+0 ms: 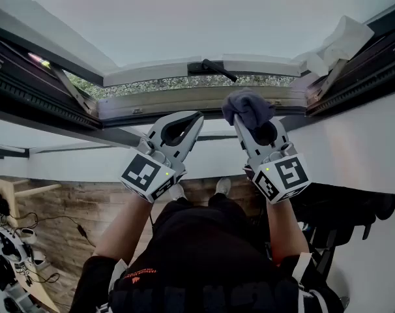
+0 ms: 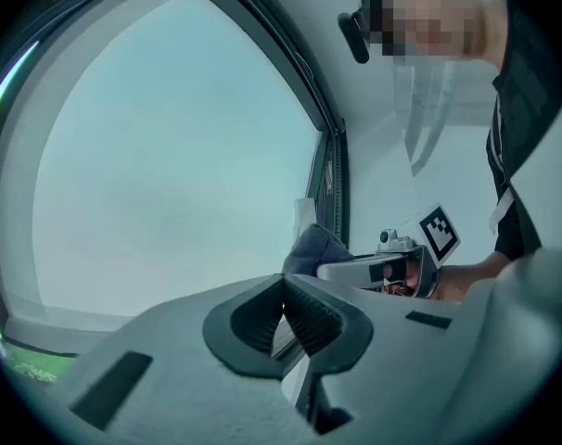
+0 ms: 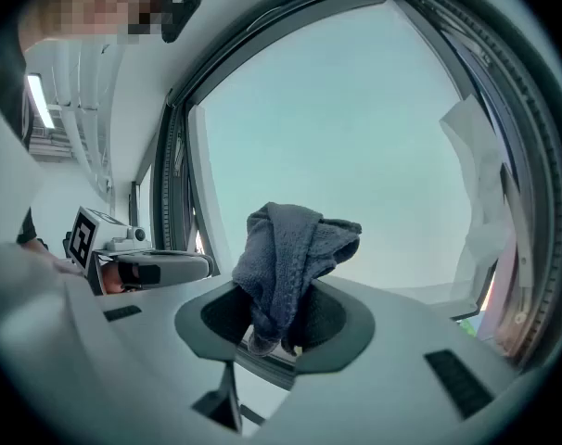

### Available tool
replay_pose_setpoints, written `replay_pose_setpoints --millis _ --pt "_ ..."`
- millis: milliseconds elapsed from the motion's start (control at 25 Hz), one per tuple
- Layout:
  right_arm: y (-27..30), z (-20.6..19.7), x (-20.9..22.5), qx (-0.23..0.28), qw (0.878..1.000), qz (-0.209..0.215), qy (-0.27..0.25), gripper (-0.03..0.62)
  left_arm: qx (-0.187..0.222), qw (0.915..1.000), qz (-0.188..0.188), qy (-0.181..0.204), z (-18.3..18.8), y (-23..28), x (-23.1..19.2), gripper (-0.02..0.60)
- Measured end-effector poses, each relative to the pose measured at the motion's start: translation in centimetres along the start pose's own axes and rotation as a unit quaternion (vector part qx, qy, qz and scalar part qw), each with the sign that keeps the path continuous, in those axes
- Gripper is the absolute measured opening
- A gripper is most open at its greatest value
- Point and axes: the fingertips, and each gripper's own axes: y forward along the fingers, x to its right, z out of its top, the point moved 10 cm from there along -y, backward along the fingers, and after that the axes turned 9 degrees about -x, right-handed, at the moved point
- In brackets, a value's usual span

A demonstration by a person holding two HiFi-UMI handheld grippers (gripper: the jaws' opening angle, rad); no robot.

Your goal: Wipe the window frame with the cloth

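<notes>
A dark grey-blue cloth (image 1: 248, 105) is bunched in my right gripper (image 1: 244, 120), which is shut on it. The cloth touches the lower bar of the open roof window frame (image 1: 160, 106), just right of centre. In the right gripper view the cloth (image 3: 291, 256) stands up out of the jaws of the right gripper (image 3: 275, 337) in front of the glass. My left gripper (image 1: 195, 118) is held beside it to the left, shut and empty, its tips close under the same bar. In the left gripper view the left gripper's (image 2: 283, 311) pads meet, and the cloth (image 2: 314, 247) shows beyond them.
A black window handle (image 1: 214, 70) sits on the raised sash above the cloth. White crumpled wrapping (image 1: 339, 43) hangs at the frame's upper right corner. Below are a wooden floor (image 1: 60, 230), cables and gear (image 1: 12, 256) at the left, and a black stand (image 1: 351, 208) at the right.
</notes>
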Motion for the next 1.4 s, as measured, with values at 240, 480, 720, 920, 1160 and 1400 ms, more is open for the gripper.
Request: replay_pose_setpoints --millis 240,480,720,920,1160,1400 --pt "-0.8 0.4 1.4 0.009 1.0 -0.005 -0.004 0.114 0.004 0.9998 -0.016 0.01 0.6 1.9 0.6 0.02" --pt "-3.2 1.3 4.0 0.029 0.999 -0.044 -0.011 0.114 0.012 0.9988 -0.043 0.021 1.8 4.8 1.9 0.02" --pt "-7.1 3.0 8.5 0.055 0.993 -0.106 -0.015 0.114 0.022 0.9955 -0.08 0.046 4.0 9.3 3.9 0.02" --pt "-10.3 5.0 11.6 0.092 0.985 -0.143 -0.022 0.115 0.035 0.9913 -0.108 0.067 6.3 13.0 5.8 0.02" --pt "-13.4 8.3 14.2 0.134 0.974 -0.177 -0.042 0.114 0.061 0.9852 -0.137 0.084 9.7 16.5 8.2 0.02" --pt "-15.7 11.3 15.3 0.162 0.963 -0.206 -0.071 0.114 0.097 0.9764 -0.158 0.111 13.0 19.2 9.8 0.02"
